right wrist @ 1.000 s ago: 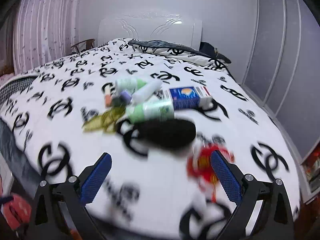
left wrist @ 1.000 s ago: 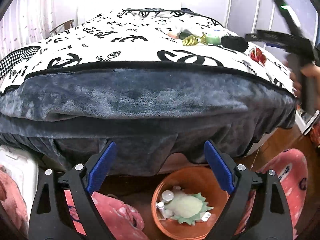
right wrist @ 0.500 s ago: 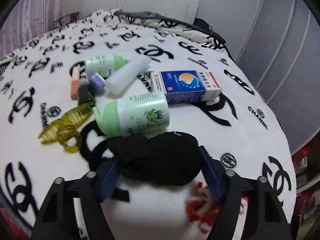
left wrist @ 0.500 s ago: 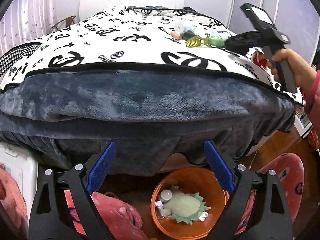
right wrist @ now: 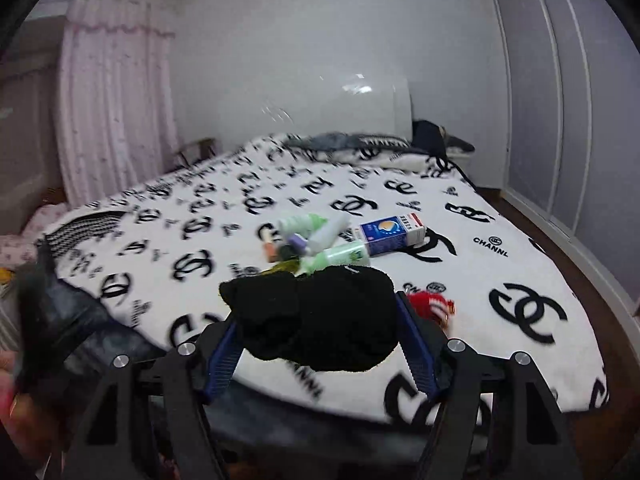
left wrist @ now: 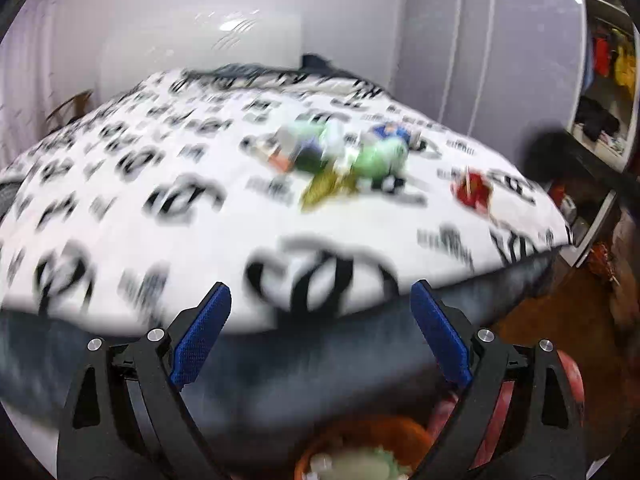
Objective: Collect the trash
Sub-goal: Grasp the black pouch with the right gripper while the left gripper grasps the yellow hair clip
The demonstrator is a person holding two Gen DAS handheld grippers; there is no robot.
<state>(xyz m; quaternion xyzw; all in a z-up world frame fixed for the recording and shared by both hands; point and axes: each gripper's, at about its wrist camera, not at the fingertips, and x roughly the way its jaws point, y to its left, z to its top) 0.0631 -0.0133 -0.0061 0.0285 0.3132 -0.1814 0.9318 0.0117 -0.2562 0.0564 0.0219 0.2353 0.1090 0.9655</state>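
Black cloth bundle (right wrist: 320, 320) clenched in right tongs (right wrist: 320, 344) (right view only), left tongs (left wrist: 320, 336) released above orange bin (left wrist: 360, 440).

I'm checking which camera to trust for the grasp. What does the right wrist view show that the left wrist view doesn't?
Only the right wrist view shows the right gripper, its jaws just closed onto the black cloth bundle, lifted off the bed, plus the pink curtain.

Only the left wrist view shows the left gripper, open and empty, and the orange bin on the floor below.

Both show the bed's clutter: the green bottle, blue box and red item.
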